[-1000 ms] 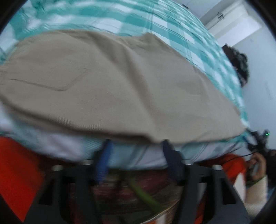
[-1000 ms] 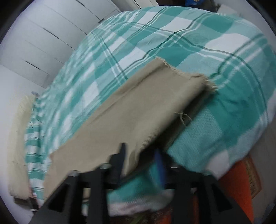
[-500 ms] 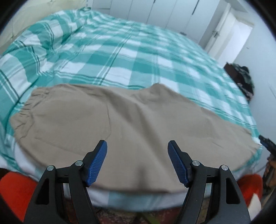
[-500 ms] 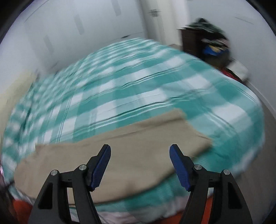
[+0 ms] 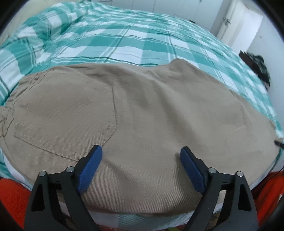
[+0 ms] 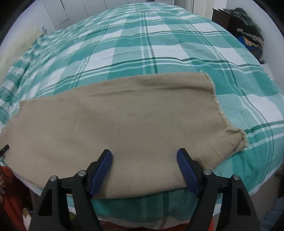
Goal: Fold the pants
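Note:
Beige pants (image 5: 142,113) lie flat along the near edge of a bed with a teal and white checked cover (image 5: 124,40). The left wrist view shows the waist end with a back pocket (image 5: 71,113). My left gripper (image 5: 141,152) hovers above the cloth near that pocket, its jaws opening, nothing held between them. The right wrist view shows the leg end of the pants (image 6: 124,124), with a frayed hem (image 6: 218,110) at the right. My right gripper (image 6: 144,153) hangs over the leg near the bed's edge, its jaws opening too, with no cloth pinched.
Orange fabric (image 5: 12,199) shows below the bed's near edge. A dark cabinet with piled clothes (image 6: 248,30) stands against the wall at the far right. White wardrobe doors (image 6: 58,12) line the far wall. The bed cover (image 6: 159,44) stretches beyond the pants.
Both grippers have let go of the pants and opened wider. The raised leg end now lies flat on the bed. Both cameras swung from the bed's edge to over the cloth.

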